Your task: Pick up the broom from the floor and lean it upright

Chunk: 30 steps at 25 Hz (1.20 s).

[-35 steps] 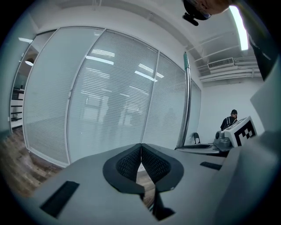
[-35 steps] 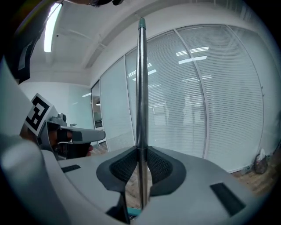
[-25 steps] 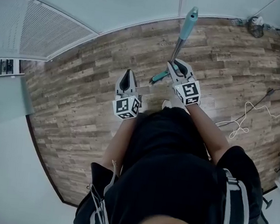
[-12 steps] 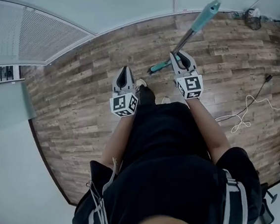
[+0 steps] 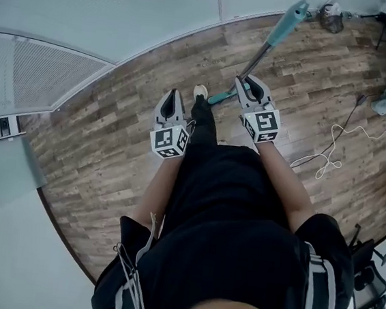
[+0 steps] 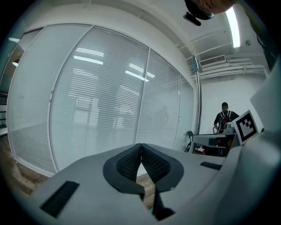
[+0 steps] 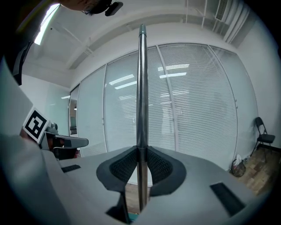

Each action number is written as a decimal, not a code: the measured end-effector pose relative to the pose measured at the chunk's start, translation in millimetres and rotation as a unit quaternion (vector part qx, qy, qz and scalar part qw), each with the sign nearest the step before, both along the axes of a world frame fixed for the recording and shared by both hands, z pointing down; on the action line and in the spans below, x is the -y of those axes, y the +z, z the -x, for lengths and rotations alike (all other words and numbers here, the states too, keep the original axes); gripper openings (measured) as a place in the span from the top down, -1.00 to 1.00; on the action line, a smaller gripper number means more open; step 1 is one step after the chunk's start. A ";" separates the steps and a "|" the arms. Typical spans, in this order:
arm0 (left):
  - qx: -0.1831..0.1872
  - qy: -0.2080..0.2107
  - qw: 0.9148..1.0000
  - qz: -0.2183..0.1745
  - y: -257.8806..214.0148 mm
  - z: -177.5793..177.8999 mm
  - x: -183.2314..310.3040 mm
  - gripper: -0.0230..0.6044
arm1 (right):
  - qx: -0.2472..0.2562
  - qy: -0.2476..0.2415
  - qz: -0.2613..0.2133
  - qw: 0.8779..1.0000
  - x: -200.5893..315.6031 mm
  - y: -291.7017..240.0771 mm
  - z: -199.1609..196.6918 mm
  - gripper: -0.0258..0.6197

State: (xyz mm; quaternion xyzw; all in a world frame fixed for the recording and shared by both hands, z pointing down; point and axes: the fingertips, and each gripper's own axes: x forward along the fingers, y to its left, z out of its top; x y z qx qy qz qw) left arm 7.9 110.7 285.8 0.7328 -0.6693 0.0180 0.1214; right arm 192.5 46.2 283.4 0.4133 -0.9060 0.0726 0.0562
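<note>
**Head view:** right gripper (image 5: pixel 249 85) clamped on broom (image 5: pixel 262 53). Teal handle end slants toward 1 o'clock. Teal broom head (image 5: pixel 219 96) low at 8 o'clock of jaws, over wood floor (image 5: pixel 98 147). Left gripper (image 5: pixel 172 95) at 9 o'clock of right one, apart from broom. White cable (image 5: pixel 330 154) on floor at 3 o'clock.

**Left gripper view:** pads (image 6: pixel 127 163) pressed together, nothing between. Glass wall with blinds (image 6: pixel 105 96) ahead. Person (image 6: pixel 225 116) far off at 3 o'clock.

**Right gripper view:** jaws squeezed on metal shaft (image 7: pixel 141 88) from both sides. Shaft upright, running to 12 o'clock.
</note>
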 end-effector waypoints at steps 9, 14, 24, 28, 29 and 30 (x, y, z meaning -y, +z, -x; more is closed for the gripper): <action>-0.005 0.063 0.998 0.021 24.3 1.3 100.6 0.86 | -0.020 0.054 0.002 0.998 87.9 7.1 -7.7 0.68; -0.009 0.108 0.993 0.054 38.9 6.3 169.0 0.86 | -0.030 0.083 0.026 0.996 154.3 16.7 3.5 0.68; -0.037 0.129 0.990 0.037 45.2 36.1 285.6 0.86 | -0.072 0.085 0.039 0.993 267.1 29.3 56.2 0.68; -0.046 0.105 0.993 0.043 50.0 54.2 310.5 0.86 | -0.078 0.077 0.051 0.993 299.8 45.7 77.7 0.68; -0.047 0.095 0.993 0.048 52.1 59.3 313.9 0.86 | -0.078 0.073 0.054 0.993 306.8 50.8 83.6 0.68; -0.047 0.087 0.994 0.053 54.1 64.1 316.3 0.86 | -0.077 0.068 0.057 0.993 313.2 55.7 89.6 0.68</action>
